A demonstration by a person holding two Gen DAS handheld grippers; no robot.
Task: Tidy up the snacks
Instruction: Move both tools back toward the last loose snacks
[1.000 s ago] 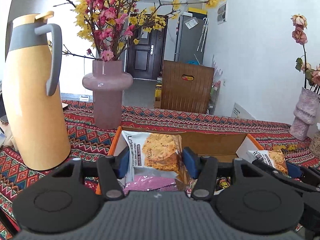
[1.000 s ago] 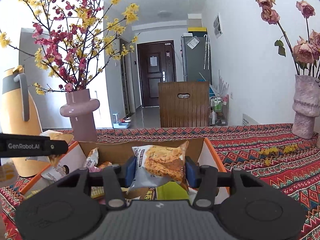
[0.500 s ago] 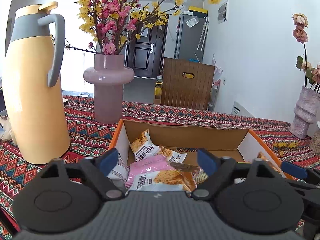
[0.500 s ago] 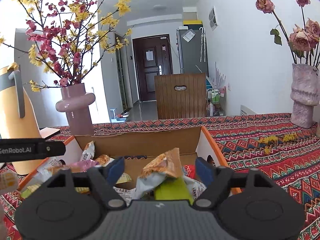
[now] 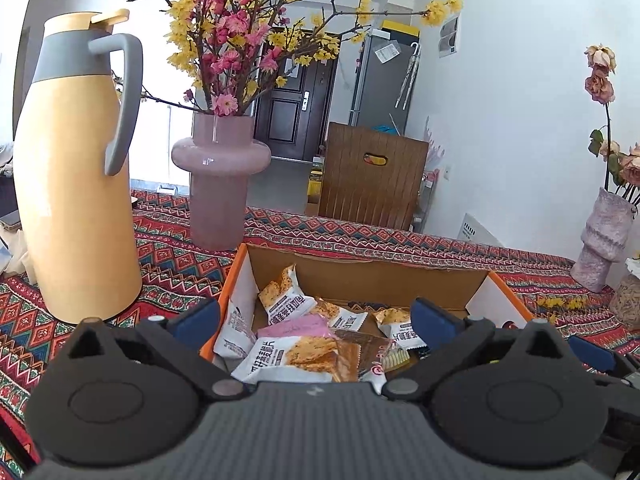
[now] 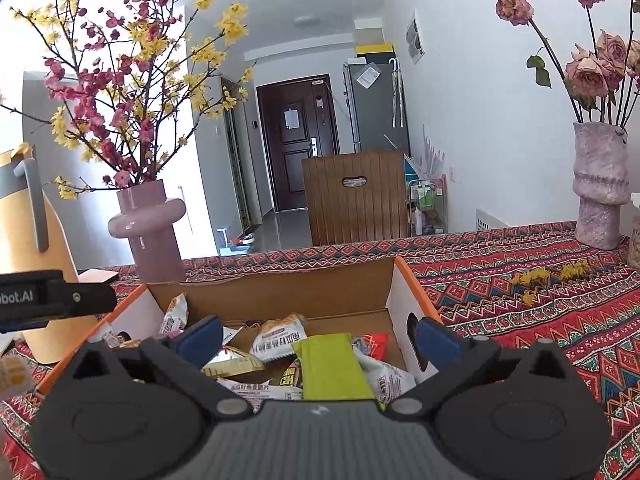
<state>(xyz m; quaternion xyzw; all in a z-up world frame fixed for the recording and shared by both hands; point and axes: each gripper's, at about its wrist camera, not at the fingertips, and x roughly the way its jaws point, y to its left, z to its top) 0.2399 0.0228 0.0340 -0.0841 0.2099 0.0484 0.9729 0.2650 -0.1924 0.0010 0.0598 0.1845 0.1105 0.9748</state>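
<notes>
The left tongs (image 5: 314, 322) stand spread wide with nothing pinched; the jaws have just been opening, and the cracker pack (image 5: 296, 360) lies loose below them on the pile. The right tongs (image 6: 318, 336) are spread too, the jaws just opened, empty, over a green pack (image 6: 330, 364) at 6 o'clock in that view. Both hover over the box (image 5: 360, 276), which holds a heap of snacks (image 6: 276, 340) filling its floor. Out from the box on the cloth (image 6: 520, 320): a pink vase (image 5: 218, 184) at 11 o'clock, a yellow jug (image 5: 76, 184) at 9 o'clock, and a pale vase (image 6: 598, 192) at 2 o'clock. I judge the job well along: two packs look freshly dropped in and no snacks show on the cloth. What lies behind the tongs is hidden, so I cannot tell how many are left.
</notes>
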